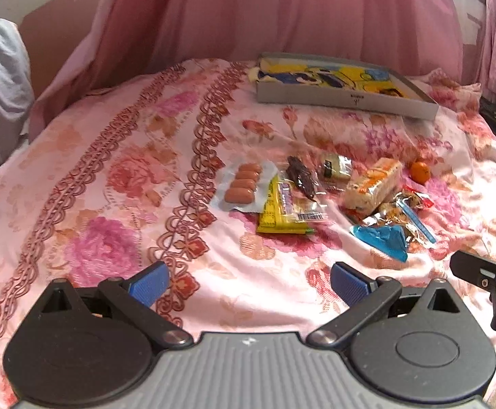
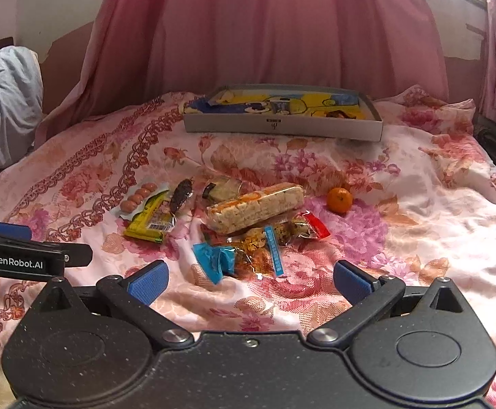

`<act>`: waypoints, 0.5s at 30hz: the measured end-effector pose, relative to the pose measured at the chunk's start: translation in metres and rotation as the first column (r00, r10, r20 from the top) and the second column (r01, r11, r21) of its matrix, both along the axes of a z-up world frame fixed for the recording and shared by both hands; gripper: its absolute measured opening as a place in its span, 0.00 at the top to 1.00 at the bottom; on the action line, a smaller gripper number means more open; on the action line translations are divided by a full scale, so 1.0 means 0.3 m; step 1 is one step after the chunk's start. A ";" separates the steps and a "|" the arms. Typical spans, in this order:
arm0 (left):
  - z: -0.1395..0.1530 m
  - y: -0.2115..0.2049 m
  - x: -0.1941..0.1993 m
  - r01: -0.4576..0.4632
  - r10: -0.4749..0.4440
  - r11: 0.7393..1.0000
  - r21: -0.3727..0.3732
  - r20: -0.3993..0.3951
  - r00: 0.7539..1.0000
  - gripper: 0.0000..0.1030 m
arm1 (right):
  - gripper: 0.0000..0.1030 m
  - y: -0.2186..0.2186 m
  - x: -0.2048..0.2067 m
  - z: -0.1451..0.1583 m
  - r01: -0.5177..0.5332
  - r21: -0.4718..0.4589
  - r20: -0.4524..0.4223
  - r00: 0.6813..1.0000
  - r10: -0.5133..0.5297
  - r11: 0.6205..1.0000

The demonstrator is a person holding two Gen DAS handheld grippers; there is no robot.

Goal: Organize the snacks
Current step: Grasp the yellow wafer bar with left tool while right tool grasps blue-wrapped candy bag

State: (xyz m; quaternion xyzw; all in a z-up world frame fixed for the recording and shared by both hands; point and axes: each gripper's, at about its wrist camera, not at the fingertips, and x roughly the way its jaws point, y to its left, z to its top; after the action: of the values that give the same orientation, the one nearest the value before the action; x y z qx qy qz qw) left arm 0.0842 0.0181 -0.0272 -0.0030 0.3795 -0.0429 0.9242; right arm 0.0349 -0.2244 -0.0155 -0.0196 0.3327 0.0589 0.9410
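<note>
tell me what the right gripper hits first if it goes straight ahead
Probably the blue packet, nearest in the line between the open right gripper, with only bare bedspread before it. Depth is unclear; it could pass just above.

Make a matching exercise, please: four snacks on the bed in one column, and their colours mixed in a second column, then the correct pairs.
Column 1:
1. tangerine
2. small sausages
3. crumpled wrapper nearest the right hand-held gripper
4. flat packet beside the sausages

Column 2:
A. yellow
B. blue
C. orange
D. pinkish-brown

Pairs: 1-C, 2-D, 3-B, 4-A
</note>
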 end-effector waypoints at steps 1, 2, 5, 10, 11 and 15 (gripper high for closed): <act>-0.005 -0.003 0.009 0.007 -0.007 1.000 -0.001 -0.010 1.000 0.00 | 0.01 -0.002 0.010 -0.006 -0.006 -0.003 -0.009 1.000 0.006 1.000; -0.010 -0.006 0.019 0.014 -0.014 1.000 -0.003 -0.020 1.000 0.00 | 0.01 -0.002 0.018 -0.011 -0.013 -0.006 -0.016 1.000 0.013 1.000; -0.025 -0.010 0.055 0.035 -0.035 0.999 -0.006 -0.038 0.999 0.00 | 0.01 -0.002 0.047 -0.031 -0.037 -0.020 -0.040 0.999 0.037 0.999; -0.055 -0.002 0.131 0.053 -0.054 0.998 -0.025 -0.068 0.996 0.00 | 0.01 -0.006 0.096 -0.064 -0.083 -0.034 -0.066 0.995 0.081 0.996; -0.064 0.002 0.149 0.050 -0.053 0.998 -0.035 -0.079 0.996 0.00 | 0.01 -0.008 0.107 -0.072 -0.091 -0.035 -0.067 0.994 0.089 0.995; -0.098 0.014 0.208 0.023 -0.031 0.997 -0.077 -0.107 0.994 0.00 | 0.01 -0.012 0.143 -0.103 -0.109 -0.019 -0.083 0.991 0.107 0.994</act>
State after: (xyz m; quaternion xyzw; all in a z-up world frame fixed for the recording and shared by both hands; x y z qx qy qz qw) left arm 0.1465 0.0223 -0.0567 -0.0352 0.4271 -0.0697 0.9008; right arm 0.0779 -0.2279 -0.0463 -0.0464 0.3701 0.1066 0.9217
